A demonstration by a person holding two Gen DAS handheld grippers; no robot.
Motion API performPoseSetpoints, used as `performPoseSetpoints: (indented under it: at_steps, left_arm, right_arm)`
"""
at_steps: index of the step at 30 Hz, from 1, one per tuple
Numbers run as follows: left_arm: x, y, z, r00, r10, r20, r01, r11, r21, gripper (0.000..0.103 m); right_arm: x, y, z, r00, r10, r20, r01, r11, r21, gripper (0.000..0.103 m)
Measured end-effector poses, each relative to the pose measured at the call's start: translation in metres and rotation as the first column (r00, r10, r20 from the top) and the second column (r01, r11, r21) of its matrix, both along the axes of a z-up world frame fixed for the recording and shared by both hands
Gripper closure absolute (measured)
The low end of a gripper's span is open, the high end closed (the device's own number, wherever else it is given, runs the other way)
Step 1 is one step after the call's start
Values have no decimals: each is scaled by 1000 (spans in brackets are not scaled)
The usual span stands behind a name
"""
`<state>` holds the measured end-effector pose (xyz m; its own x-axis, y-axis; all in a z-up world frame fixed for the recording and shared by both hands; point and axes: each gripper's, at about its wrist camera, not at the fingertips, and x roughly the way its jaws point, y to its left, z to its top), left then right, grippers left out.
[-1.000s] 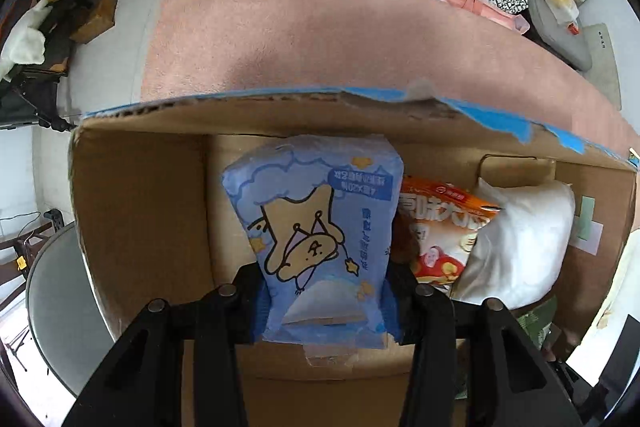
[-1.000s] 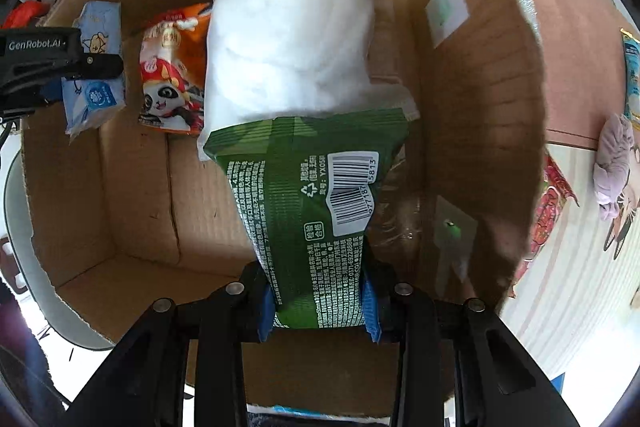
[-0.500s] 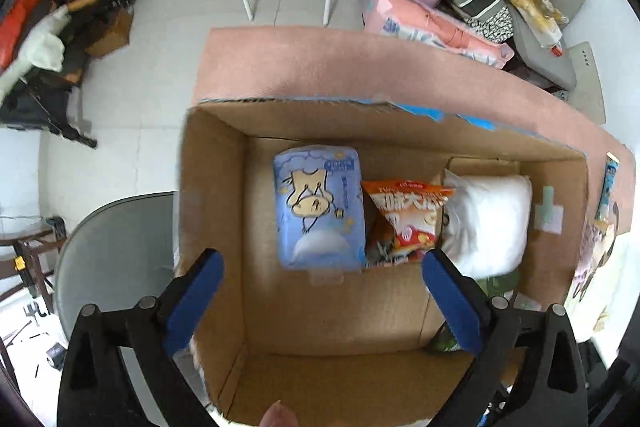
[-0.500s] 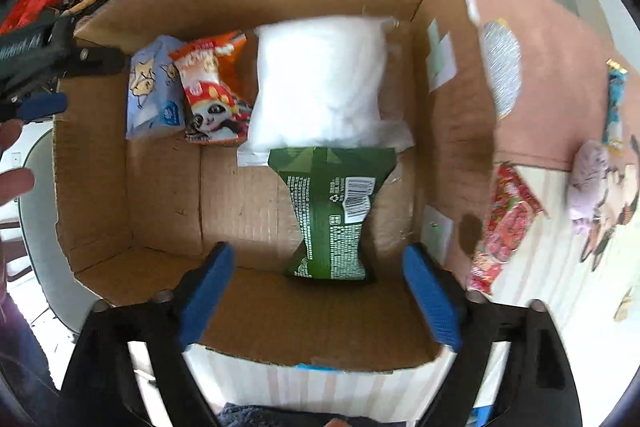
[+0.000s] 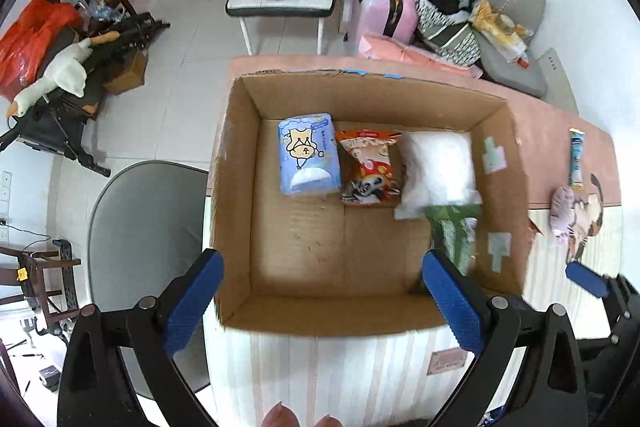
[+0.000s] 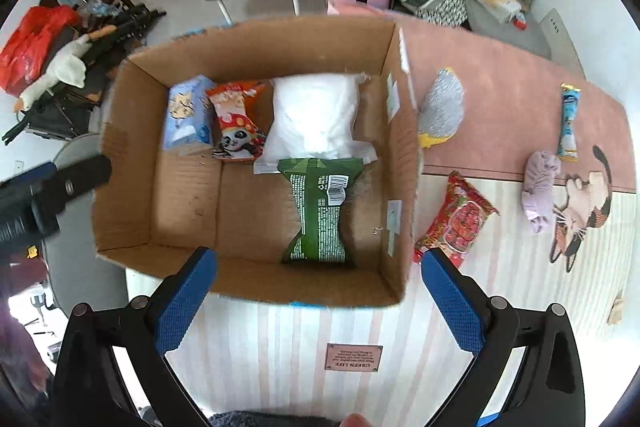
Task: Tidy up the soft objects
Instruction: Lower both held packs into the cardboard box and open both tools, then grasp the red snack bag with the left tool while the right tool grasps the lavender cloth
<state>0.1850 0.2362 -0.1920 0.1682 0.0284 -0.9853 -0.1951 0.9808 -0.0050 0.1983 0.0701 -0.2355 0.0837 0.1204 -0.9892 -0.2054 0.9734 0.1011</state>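
Note:
An open cardboard box (image 5: 236, 195) (image 6: 400, 155) stands on the table. Inside lie a blue tissue pack (image 5: 308, 159) (image 6: 186, 119), an orange panda snack bag (image 5: 370, 167) (image 6: 236, 125), a white pillow pack (image 5: 438, 167) (image 6: 316, 119) and a green packet (image 5: 454, 233) (image 6: 318, 211). My left gripper (image 5: 320, 303) is open and empty above the box's near edge. My right gripper (image 6: 316, 301) is open and empty, also above the near edge.
On the table right of the box lie a red snack bag (image 6: 456, 219), a silver pouch (image 6: 440, 111), a lilac soft toy (image 6: 540, 187) and a blue stick pack (image 6: 568, 123). A grey chair (image 5: 148, 227) stands left of the table.
Both grippers let go of their packs inside the box, opened wide, and pulled back up and out. The blue pack and green packet now rest in the box.

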Motion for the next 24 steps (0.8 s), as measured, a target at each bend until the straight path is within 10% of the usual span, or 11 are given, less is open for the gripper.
performPoseSetpoints:
  at_steps: [14, 24]
  left_arm:
    - [-48, -24, 57, 992, 10, 129, -16, 999, 41, 1]
    - [1, -101, 69, 982, -134, 129, 123, 988, 93, 1]
  right_arm:
    - [-38, -23, 69, 995, 14, 102, -22, 996, 84, 0]
    - [-17, -100, 66, 991, -113, 67, 104, 986, 132, 0]
